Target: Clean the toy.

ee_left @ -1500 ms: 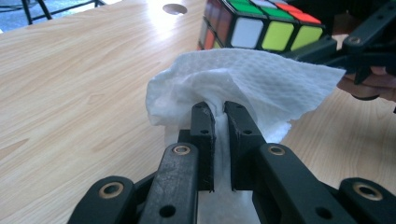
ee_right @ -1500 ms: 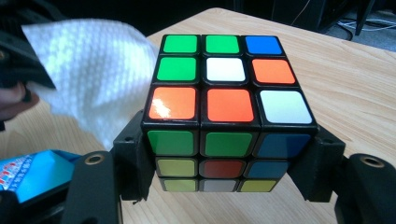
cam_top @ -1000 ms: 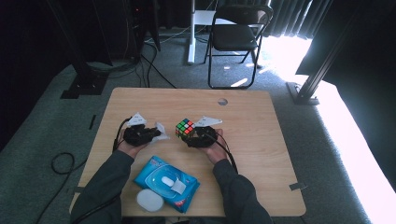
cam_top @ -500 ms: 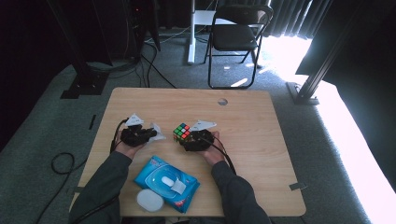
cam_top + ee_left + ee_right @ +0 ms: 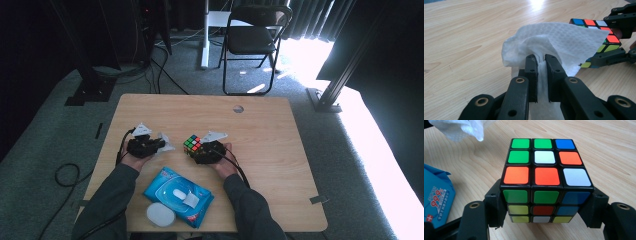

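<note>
My right gripper [image 5: 544, 207] jaws clamp the scrambled plastic six-colour puzzle cube [image 5: 545, 180] by two opposite faces, near the middle of the pale wood-grain counter [image 5: 280, 125], a bit toward its near edge. My left gripper [image 5: 541, 65] jaws sit narrow, pinching a crumpled white dimpled paper wipe [image 5: 551, 40] just beside the cube. Risks: glossy stickers are slick and the grip sits low, so wiping pressure could twist or pop the cube out; thin limp wipe could tear or slide free. Blue soft-plastic wipes pack [image 5: 177, 195] and a round white lid [image 5: 160, 215] lie near the counter's near edge.
</note>
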{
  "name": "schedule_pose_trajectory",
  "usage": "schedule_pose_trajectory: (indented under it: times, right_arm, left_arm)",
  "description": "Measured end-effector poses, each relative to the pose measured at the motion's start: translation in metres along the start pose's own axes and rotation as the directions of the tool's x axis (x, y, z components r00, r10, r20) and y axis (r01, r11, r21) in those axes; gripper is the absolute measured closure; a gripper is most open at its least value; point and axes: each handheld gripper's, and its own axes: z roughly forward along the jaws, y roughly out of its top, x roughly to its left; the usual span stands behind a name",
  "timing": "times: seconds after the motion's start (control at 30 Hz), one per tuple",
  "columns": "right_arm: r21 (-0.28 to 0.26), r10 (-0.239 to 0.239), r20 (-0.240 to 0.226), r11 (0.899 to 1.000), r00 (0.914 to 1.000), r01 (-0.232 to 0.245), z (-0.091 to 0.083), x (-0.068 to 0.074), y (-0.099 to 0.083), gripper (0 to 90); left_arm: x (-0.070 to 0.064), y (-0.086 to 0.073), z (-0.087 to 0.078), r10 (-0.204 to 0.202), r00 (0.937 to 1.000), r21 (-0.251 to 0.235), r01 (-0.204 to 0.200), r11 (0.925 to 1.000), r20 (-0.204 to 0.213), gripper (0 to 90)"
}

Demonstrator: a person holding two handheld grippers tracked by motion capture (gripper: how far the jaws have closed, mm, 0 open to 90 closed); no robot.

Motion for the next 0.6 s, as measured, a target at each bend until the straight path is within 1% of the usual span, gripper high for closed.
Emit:
schedule_pose_trajectory:
  times: [0.2,0.6]
  right_arm:
    - [0.000,0.000,0.005,1.000,1.0000,0.000,0.0012,0.0006,-0.0017,34.1]
    - [0.008,0.008,0.013,1.000,0.9999,-0.008,0.0046,0.0003,-0.0034,34.0]
  left_arm:
    - [0.0014,-0.0009,-0.0006,-0.013,0.9998,-0.006,0.013,0.9999,-0.014,81.3]
    - [0.0016,-0.0048,0.0037,-0.023,0.9994,0.010,0.023,0.9997,-0.024,81.1]
